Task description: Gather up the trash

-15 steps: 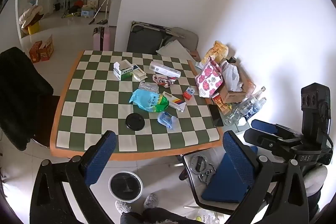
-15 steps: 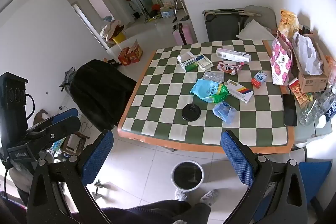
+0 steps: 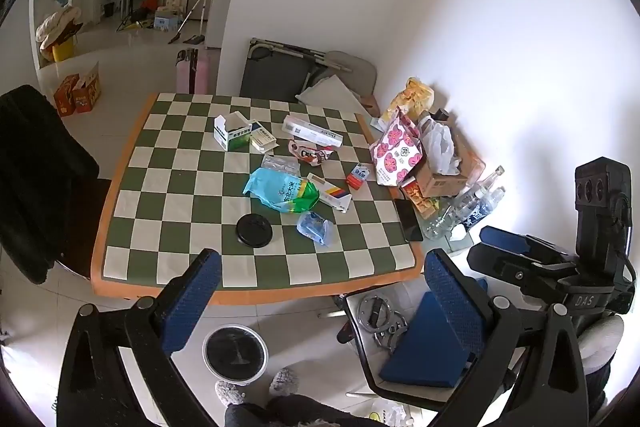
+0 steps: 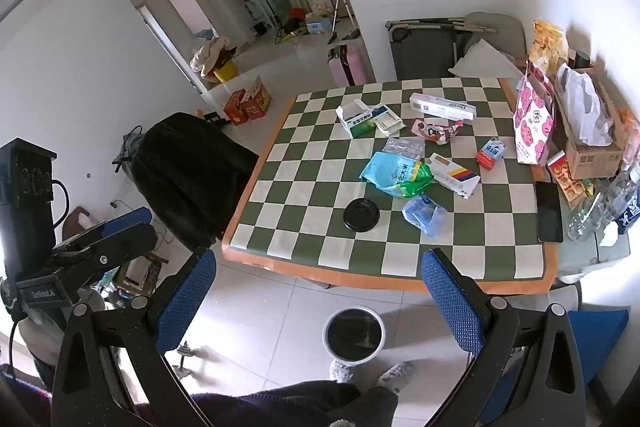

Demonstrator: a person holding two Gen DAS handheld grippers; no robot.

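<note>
Green-and-cream checks covered the table [image 3: 132, 223], where the trash was scattered: a blue-green rice bag [image 3: 282, 189], a crumpled blue wrapper [image 3: 316, 227], a black lid [image 3: 254, 231] and an opened green-white carton [image 3: 232, 135]. Both the left gripper [image 3: 320, 291] and the right gripper [image 4: 320, 291] were held spread wide and empty, well short of the table. A lined bin [image 3: 235, 353] was seen on the floor below the near edge.

White walls [image 3: 500, 27], pale tiled floor [image 4: 256, 307]

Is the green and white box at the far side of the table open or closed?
Open. The green and white box has its top flap raised, showing a hollow inside.
</note>
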